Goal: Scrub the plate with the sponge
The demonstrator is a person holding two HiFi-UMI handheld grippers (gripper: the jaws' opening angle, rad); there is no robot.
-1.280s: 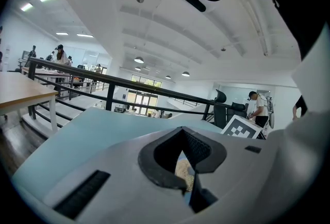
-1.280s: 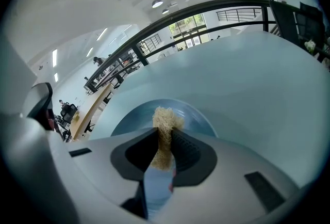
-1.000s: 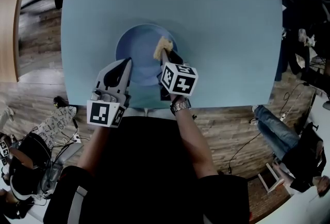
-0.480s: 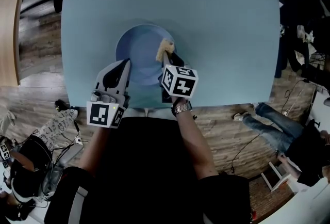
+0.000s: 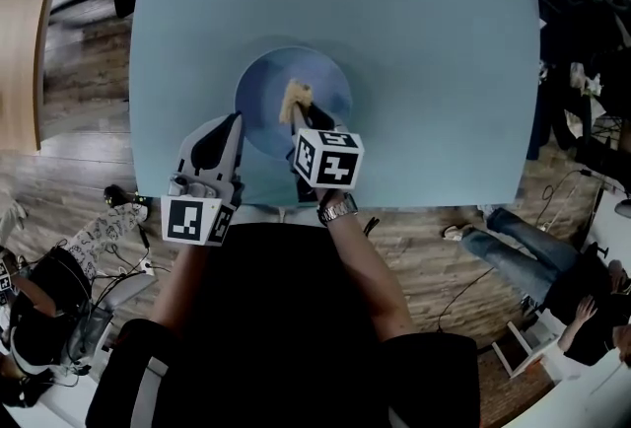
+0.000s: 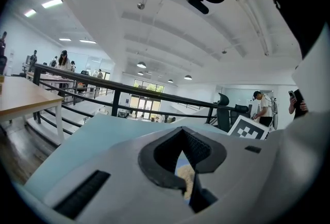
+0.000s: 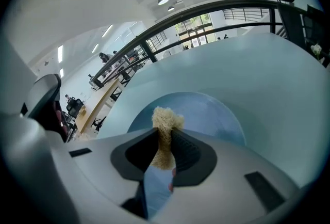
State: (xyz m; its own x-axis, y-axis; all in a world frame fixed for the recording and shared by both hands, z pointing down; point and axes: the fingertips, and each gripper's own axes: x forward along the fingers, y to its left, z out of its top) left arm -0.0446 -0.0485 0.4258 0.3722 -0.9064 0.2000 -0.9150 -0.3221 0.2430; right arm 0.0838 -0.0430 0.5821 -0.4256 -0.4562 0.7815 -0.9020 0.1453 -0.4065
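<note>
A round blue plate [image 5: 330, 81] lies on the light blue table [image 5: 434, 41], near its front edge. My right gripper [image 5: 299, 113] is shut on a tan sponge [image 5: 294, 99], which sits over the middle of the plate. In the right gripper view the sponge [image 7: 165, 117] sticks out between the two dark pads of that gripper [image 7: 165, 134], with the plate [image 7: 219, 114] just beyond. My left gripper [image 5: 235, 127] is at the plate's left rim. Its jaws [image 6: 181, 134] are shut with nothing in them. Through the slit between them a bit of the plate and sponge [image 6: 188, 182] shows.
The table's front edge [image 5: 414, 203] runs right by my body. A wooden table [image 5: 22, 41] stands to the left and a dark railing [image 7: 206, 11] runs behind the table. A person's legs [image 5: 513, 239] are on the wooden floor at the right.
The right gripper has carried the sponge from the plate's right part to its middle. The left gripper has drawn back from over the plate to its left rim.
</note>
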